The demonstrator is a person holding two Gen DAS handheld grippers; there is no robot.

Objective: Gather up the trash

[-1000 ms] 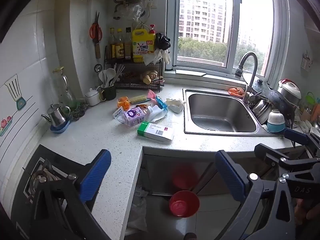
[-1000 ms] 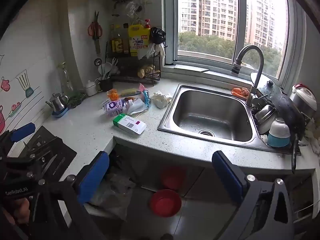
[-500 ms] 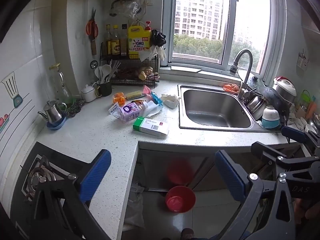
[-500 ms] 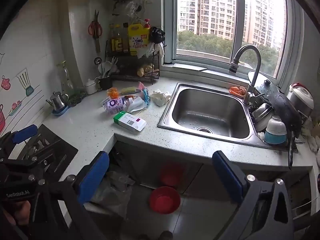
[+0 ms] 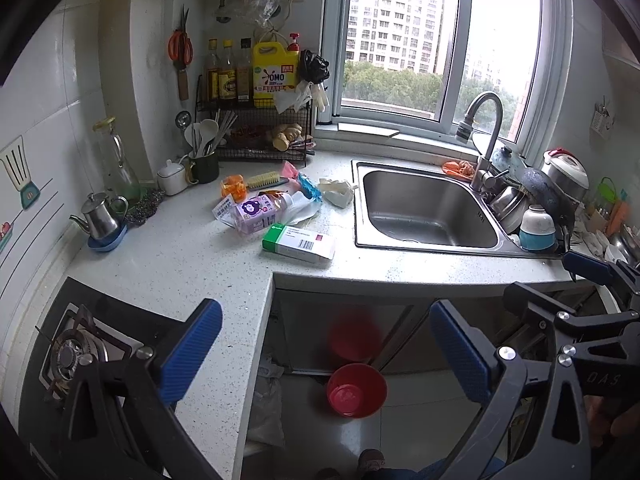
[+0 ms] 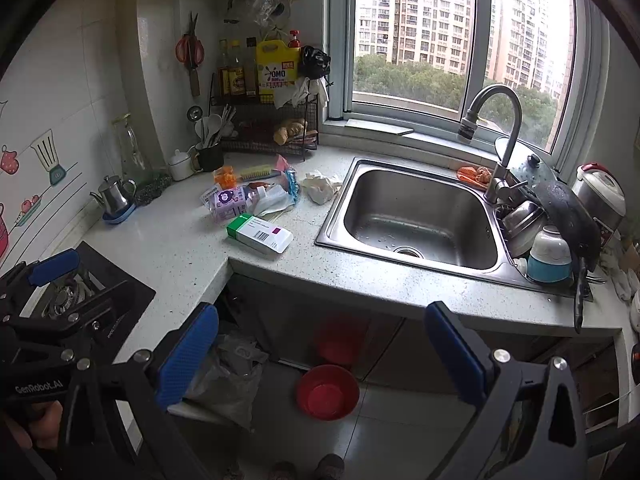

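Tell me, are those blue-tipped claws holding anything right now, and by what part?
Nothing is held. The left gripper and the right gripper are both wide open in the air, short of the trash: the green-and-white box lies untouched on the counter.

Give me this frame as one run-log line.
phase: approach | left gripper: open, empty | right gripper: open, empty | trash pile: on counter, untouched | green-white box: nearest | red bowl: on floor

Shiny steel sink in speckled stone countertop.
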